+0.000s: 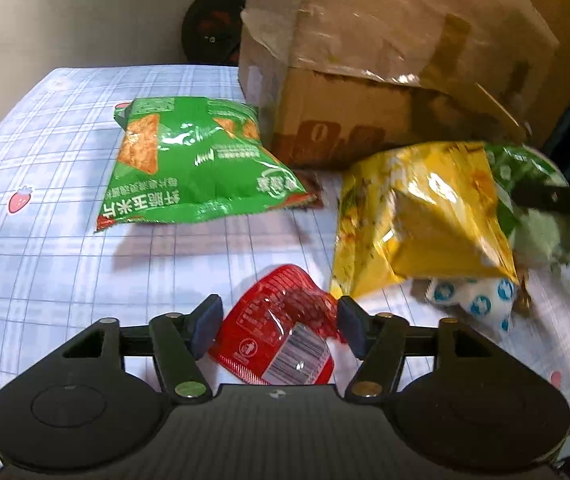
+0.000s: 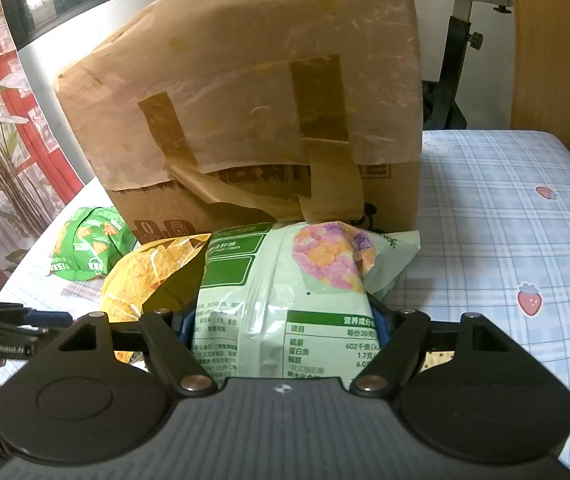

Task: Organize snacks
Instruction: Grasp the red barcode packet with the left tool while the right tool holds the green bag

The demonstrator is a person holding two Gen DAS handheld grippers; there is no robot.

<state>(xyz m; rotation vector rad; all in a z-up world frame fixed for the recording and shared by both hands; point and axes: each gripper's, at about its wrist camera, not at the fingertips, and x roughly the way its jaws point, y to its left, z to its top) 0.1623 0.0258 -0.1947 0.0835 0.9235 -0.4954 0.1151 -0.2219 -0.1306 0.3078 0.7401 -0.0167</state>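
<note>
Left gripper (image 1: 278,326): fingers spread, a red packet (image 1: 281,336) lying between the pads; whether the pads touch it cannot be told, and it is not squeezed. Packet shows a barcode label and small white print, too fine to read.

Right gripper (image 2: 285,330): clamped on a pale green bag (image 2: 285,300), which fills the gap between the fingers and stands up in front of the camera. Bag carries a picture of pink, orange and purple puffs, the words "DIETARY FIBER", and a nutrition table reading "602" and "1.7" beside Chinese headings.

Yellow bag (image 2: 145,276): just left of the pale green bag and touching it, crumpled; pictures of chips, no legible text.

Green bag (image 1: 201,164): flat on the cloth, farther off, near the box's left corner; large white Chinese characters seen upside down, orange triangular chips pictured.

Cardboard box (image 2: 253,112): behind all the bags, brown, taped, flaps torn; a printed "0" near its lower left corner.

Tablecloth (image 2: 505,220): pale blue check with strawberry motifs, under everything.
</note>
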